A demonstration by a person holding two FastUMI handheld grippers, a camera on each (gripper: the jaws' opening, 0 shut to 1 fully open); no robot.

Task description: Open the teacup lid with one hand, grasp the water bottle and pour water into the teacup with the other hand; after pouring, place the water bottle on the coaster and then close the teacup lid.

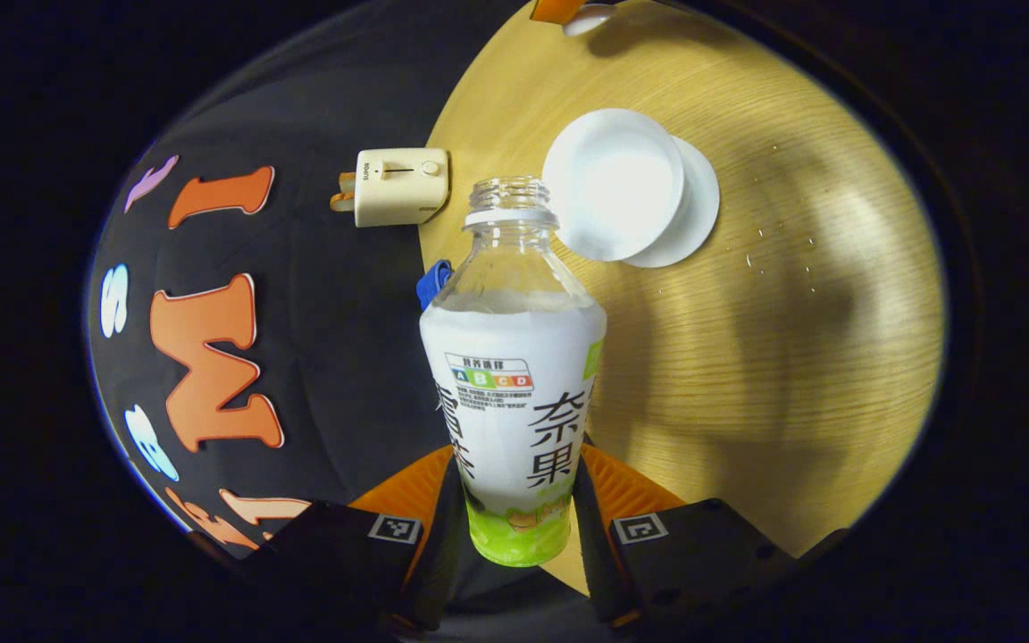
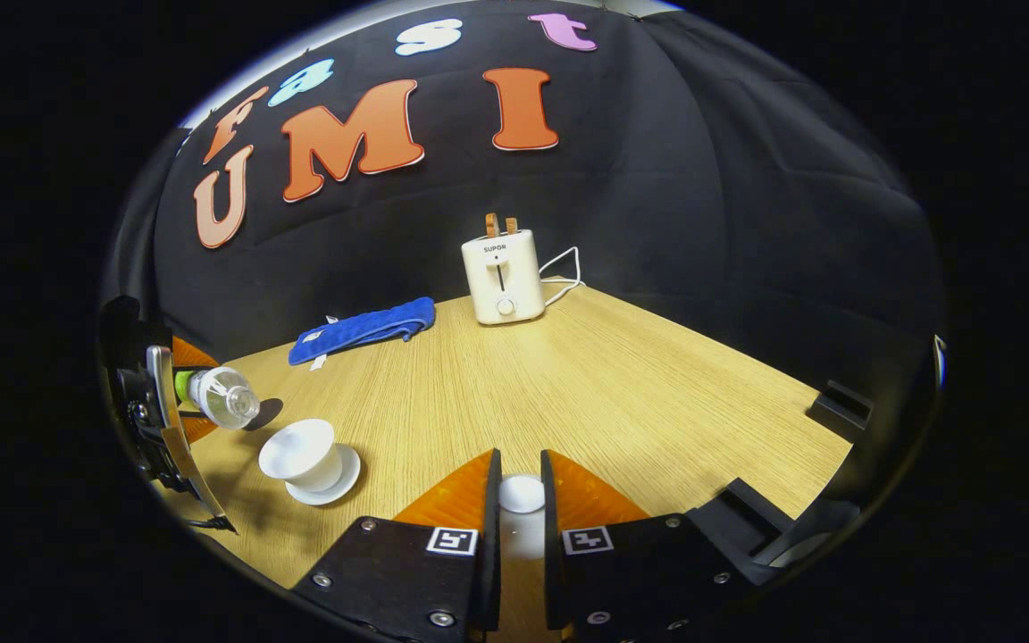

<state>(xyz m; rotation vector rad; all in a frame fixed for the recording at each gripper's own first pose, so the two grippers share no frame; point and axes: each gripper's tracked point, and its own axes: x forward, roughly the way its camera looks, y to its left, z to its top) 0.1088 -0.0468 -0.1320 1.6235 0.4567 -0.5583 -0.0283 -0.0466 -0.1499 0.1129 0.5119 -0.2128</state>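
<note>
Your left gripper (image 1: 514,500) clamps the uncapped water bottle (image 1: 513,375), tipped sideways, mouth just beside the open teacup (image 2: 302,455) on its saucer (image 2: 340,478). Your right gripper (image 2: 516,500) pinches the white teacup lid (image 2: 522,493), held apart above the table (image 2: 622,384).

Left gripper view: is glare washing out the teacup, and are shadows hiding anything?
Left gripper view: the white ceramic teacup is blown out, its inside unreadable; soft shadows darken the light wooden table on the right. Right gripper view: even light, teacup clear, fisheye bending at the edges.
</note>
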